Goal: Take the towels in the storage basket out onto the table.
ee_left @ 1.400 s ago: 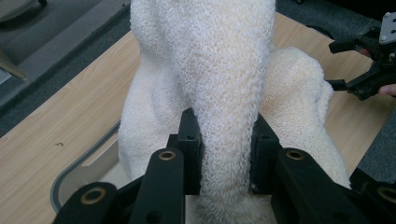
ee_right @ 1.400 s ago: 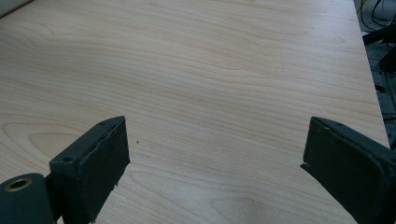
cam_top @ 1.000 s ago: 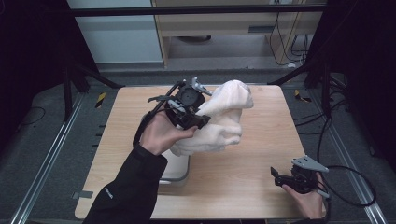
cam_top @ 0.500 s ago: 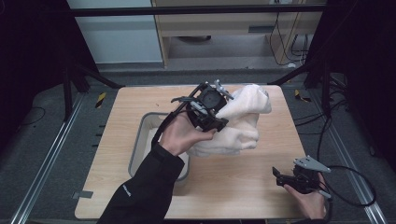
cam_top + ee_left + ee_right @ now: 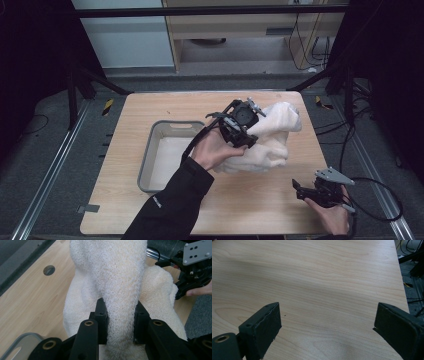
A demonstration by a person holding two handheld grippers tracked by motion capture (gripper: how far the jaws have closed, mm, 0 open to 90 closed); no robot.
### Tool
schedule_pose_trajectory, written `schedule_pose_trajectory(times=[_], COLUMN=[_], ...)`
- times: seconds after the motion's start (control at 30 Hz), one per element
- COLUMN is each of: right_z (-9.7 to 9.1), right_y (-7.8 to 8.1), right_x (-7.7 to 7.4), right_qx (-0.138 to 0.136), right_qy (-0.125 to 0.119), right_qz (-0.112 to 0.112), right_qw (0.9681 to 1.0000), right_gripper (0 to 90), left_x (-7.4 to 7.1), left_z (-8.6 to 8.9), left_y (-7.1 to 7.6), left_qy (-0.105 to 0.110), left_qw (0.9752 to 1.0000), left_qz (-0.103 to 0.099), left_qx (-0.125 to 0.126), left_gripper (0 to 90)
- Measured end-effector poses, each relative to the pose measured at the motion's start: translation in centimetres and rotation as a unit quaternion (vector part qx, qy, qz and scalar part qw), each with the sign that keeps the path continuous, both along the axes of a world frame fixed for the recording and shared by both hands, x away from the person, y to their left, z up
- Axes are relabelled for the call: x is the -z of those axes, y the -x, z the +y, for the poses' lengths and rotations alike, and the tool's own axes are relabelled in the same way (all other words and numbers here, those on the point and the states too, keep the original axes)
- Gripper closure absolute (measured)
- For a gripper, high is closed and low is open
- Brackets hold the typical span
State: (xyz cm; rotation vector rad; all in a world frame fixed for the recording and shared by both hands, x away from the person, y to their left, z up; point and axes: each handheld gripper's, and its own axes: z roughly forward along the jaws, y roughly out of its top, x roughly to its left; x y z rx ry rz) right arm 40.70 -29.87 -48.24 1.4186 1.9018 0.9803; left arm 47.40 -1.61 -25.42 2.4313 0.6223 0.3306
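Clamped on a fold of the cream, nubbly terry-cloth towel point(image 5: 270, 137), the left gripper point(image 5: 119, 320) holds it bunched over the wooden table point(image 5: 165, 107), right of the grey plastic tray point(image 5: 155, 132), probably to carry it. Right gripper point(image 5: 325, 327) waits wide apart, empty, near the table's front corner.

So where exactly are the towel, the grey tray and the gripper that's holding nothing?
towel point(image 5: 272, 142): high view, on its bunched middle, right of the left gripper.
tray point(image 5: 146, 162): high view, on its left wall.
right gripper point(image 5: 305, 192): high view, between its open jaw tips, near the table's front right corner.
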Motion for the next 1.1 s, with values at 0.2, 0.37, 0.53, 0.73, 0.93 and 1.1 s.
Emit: schedule_pose_trajectory(times=[0.2,0.37,0.53,0.73,0.93,1.1], right_z=[0.0,0.1,0.1,0.3,0.2,0.3], right_y=[0.0,0.0,-0.1,-0.1,-0.1,-0.2], right_x=[0.1,0.1,0.2,0.3,0.4,0.4], right_qx=[-0.003,-0.003,-0.006,-0.010,-0.009,-0.011], right_qy=[0.002,-0.001,0.004,0.006,0.007,0.012], right_qz=[-0.001,0.003,0.002,0.007,0.009,0.008], right_qw=[1.0000,1.0000,1.0000,0.9999,0.9999,0.9998], right_gripper=[7.2,7.2,7.2,7.2,7.0,6.8], left_x=[2.5,4.8,6.7,8.8,11.2,12.9], left_z=[-0.3,-0.2,-0.2,-0.2,-0.2,-0.3], left_y=[-0.8,-1.8,-2.5,-2.8,-3.3,-3.6], left_qy=[0.009,0.011,0.015,0.018,0.014,0.008], left_qw=[0.9999,0.9996,0.9989,0.9985,0.9979,0.9972], left_qz=[0.010,0.027,0.044,0.051,0.061,0.071], left_qx=[0.003,0.001,-0.004,-0.010,-0.018,-0.022], left_gripper=[71.4,71.2,71.1,70.9,70.1,69.3])
